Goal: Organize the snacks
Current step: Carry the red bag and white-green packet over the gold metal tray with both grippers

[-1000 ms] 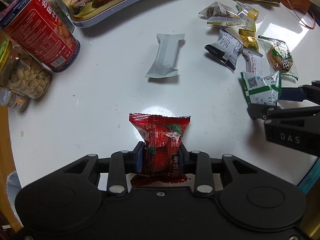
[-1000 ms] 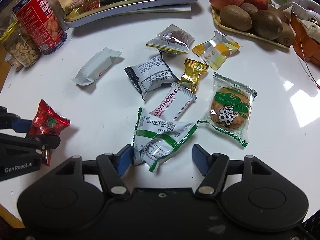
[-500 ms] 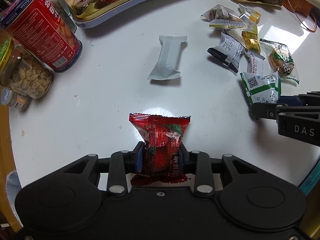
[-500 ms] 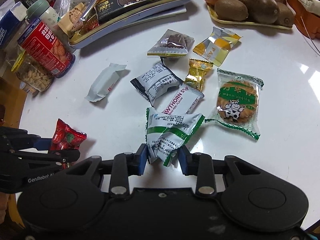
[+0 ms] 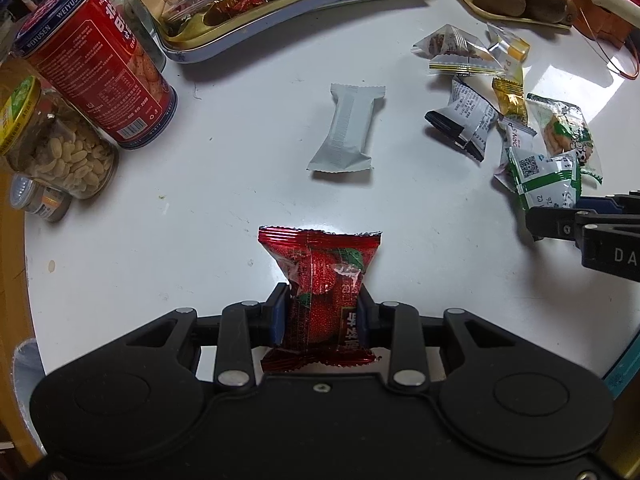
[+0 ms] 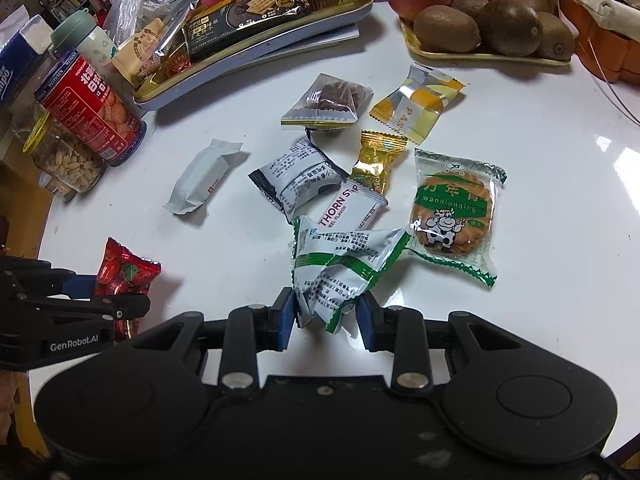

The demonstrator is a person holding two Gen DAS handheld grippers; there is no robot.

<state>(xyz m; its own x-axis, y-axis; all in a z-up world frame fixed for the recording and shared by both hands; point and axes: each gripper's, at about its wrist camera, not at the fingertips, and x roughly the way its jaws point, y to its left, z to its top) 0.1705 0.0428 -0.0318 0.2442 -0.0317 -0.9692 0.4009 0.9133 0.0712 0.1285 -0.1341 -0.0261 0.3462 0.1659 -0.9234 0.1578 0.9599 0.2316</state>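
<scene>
My left gripper is shut on a red strawberry snack packet, held above the white table; it also shows in the right wrist view. My right gripper is shut on a white and green snack packet, lifted off the table; it also shows in the left wrist view. A gold snack tray holding several packets stands at the back. Loose packets lie in a pile: a plain white bar, a black and white packet, a hawthorn strip and a cow biscuit packet.
A red biscuit tin and a peanut jar stand at the left edge. A fruit tray with apples and kiwis is at the back right. A gold candy, a yellow packet and a triangular packet lie nearby.
My right gripper shut on the white and green packet and lifted it off the pile. My left gripper kept its hold on the red packet and moved slightly forward.
</scene>
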